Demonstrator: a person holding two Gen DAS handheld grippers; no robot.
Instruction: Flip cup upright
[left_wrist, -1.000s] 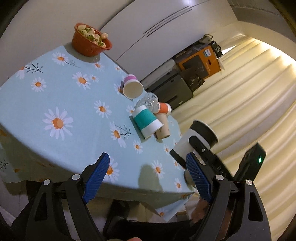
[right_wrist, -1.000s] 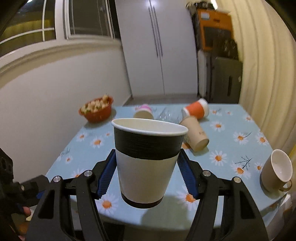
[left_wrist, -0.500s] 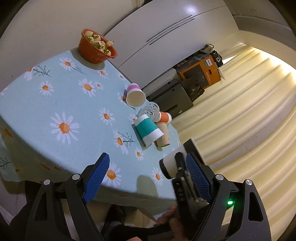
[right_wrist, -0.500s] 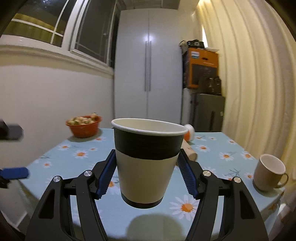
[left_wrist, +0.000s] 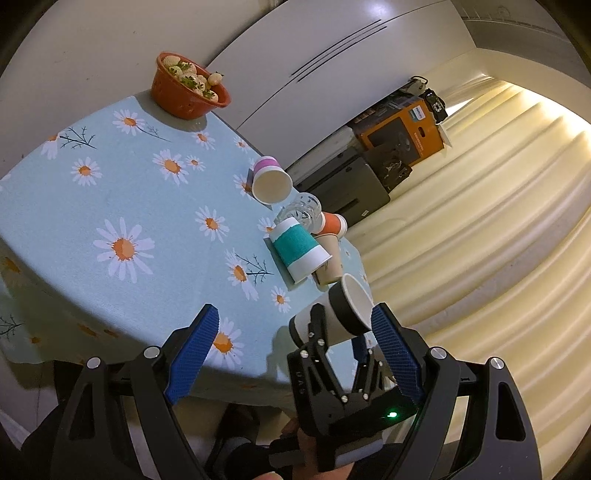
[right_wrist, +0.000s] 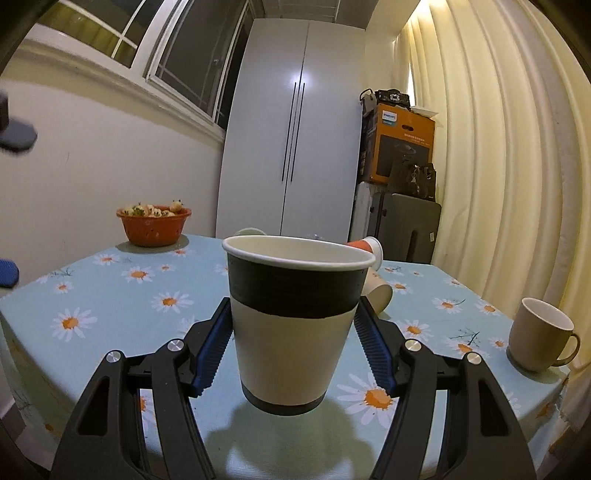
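Note:
My right gripper (right_wrist: 291, 339) is shut on a black-and-cream paper cup (right_wrist: 291, 325), held upright, mouth up, a little above the near edge of the daisy tablecloth (right_wrist: 110, 295). In the left wrist view the same cup (left_wrist: 340, 317) and the right gripper (left_wrist: 332, 354) sit between my left fingers. My left gripper (left_wrist: 295, 336) is open and empty, off the table's near edge.
Several paper cups lie on their sides mid-table: teal (left_wrist: 299, 251), pink-banded (left_wrist: 269, 181), orange (left_wrist: 332, 225), tan (right_wrist: 376, 291), beside a clear glass (left_wrist: 303, 210). An orange bowl (right_wrist: 153, 225) stands far left. A beige mug (right_wrist: 541, 339) stands upright at the right edge.
The right gripper with the cup has come lower and closer to the table's near edge, now between my left fingers in the left wrist view. The cup stays upright.

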